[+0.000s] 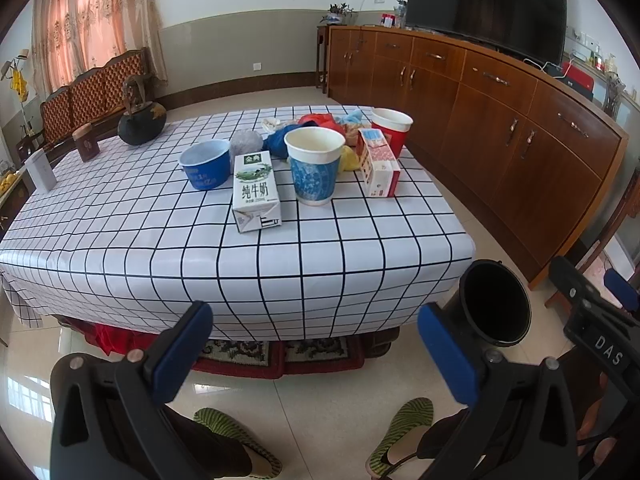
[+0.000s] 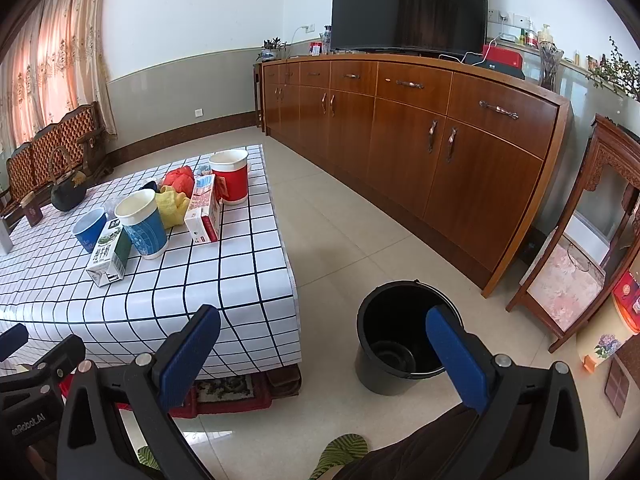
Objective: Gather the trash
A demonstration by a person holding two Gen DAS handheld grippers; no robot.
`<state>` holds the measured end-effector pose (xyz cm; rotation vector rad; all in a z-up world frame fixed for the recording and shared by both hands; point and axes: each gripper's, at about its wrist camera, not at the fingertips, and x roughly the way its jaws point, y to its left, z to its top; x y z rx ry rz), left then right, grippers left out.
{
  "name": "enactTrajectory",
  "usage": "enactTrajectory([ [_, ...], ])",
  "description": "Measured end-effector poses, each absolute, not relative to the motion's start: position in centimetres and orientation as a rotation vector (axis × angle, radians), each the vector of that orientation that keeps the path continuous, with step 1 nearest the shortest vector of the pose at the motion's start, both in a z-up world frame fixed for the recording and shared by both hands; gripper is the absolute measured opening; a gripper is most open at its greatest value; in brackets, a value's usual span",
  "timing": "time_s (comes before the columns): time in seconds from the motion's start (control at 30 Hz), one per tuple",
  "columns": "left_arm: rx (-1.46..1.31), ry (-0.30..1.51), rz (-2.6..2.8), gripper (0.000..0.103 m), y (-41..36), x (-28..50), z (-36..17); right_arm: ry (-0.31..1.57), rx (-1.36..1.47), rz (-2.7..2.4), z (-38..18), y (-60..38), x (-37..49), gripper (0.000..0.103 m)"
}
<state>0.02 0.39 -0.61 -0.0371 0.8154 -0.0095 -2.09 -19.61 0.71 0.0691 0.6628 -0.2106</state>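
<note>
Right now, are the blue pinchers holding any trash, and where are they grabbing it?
Nothing is held. The left gripper and the right gripper are both open and empty. The milk carton and cups sit untouched on the table.

The bin (image 1: 496, 304) is partly hidden behind the left gripper's right finger (image 1: 448, 356) in the left view, and its floor cannot be seen there. Behind the blue cup (image 1: 314, 164) the crumpled bags (image 1: 320, 120) cover each other, so their number is unclear. The small print on the milk carton (image 1: 256, 192) is too small to read. The TV (image 2: 408, 4) is cut off by the top edge. The person's slippers (image 1: 236, 440) are partly hidden by the gripper bodies.
</note>
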Motion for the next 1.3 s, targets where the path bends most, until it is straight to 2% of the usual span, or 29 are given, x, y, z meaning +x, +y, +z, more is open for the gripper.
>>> enactTrajectory([
  [1.3, -0.029, 0.813, 0.022, 0.103, 1.4, 0.8, -1.1, 0.675, 0.061, -0.196, 0.0, -19.0, -1.4, 0.103],
])
